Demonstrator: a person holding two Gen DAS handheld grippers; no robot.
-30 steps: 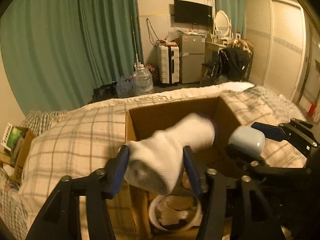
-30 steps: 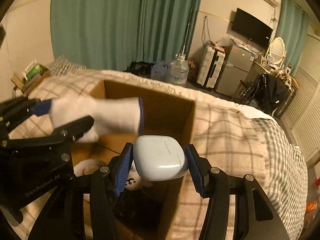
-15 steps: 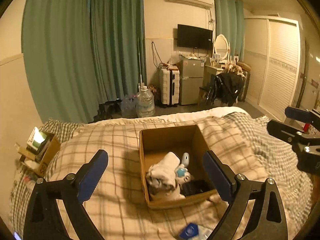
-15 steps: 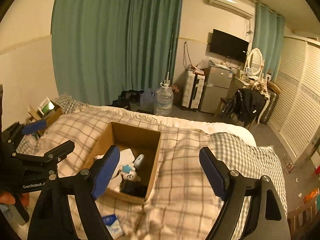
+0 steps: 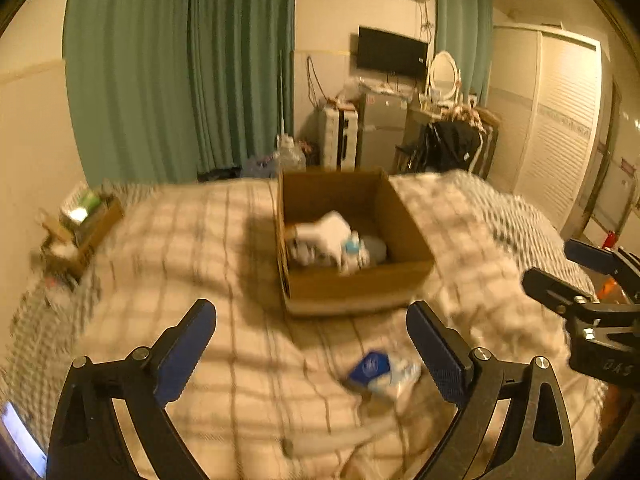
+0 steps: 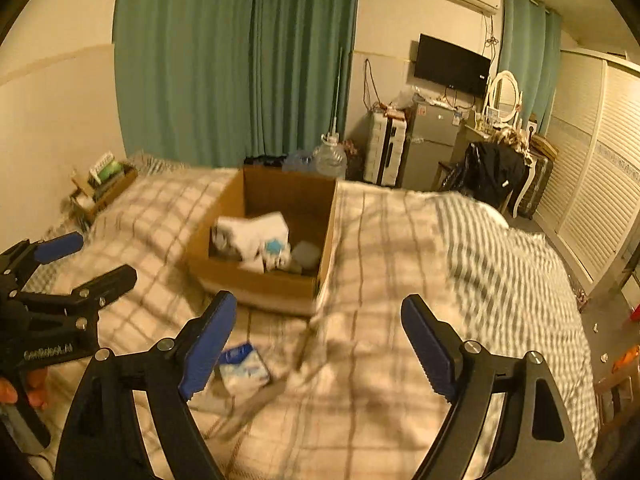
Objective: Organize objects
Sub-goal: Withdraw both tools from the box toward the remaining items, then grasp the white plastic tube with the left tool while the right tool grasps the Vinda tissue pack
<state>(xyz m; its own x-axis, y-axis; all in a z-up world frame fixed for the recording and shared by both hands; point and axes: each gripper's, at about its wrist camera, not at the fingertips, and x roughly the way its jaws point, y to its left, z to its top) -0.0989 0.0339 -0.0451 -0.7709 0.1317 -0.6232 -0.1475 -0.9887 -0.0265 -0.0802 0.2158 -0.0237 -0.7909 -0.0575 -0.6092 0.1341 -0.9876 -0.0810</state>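
Observation:
An open cardboard box (image 5: 404,236) (image 6: 260,284) sits on the checked bed. Inside lie a white sock (image 5: 328,232) (image 6: 256,234), a pale blue case (image 5: 374,248) (image 6: 306,254) and a small toy with a blue star (image 6: 274,247). A blue-and-white packet (image 5: 380,372) (image 6: 244,366) lies on the blanket in front of the box. My left gripper (image 5: 312,344) is open and empty, low over the blanket near the packet. My right gripper (image 6: 316,340) is open and empty, to the right of the packet. The views are blurred.
The checked blanket (image 5: 160,280) covers the bed. A small box of items (image 5: 80,220) sits at the bed's left edge. A water jug (image 6: 330,158), suitcase, fridge (image 6: 430,148) and a chair with dark clothes stand beyond the bed. A thin cord (image 6: 256,400) lies near the packet.
Both grippers let go of the sock and the pale blue case into the box, opened, and pulled back. Now they drop lower toward the blanket in front of the box.

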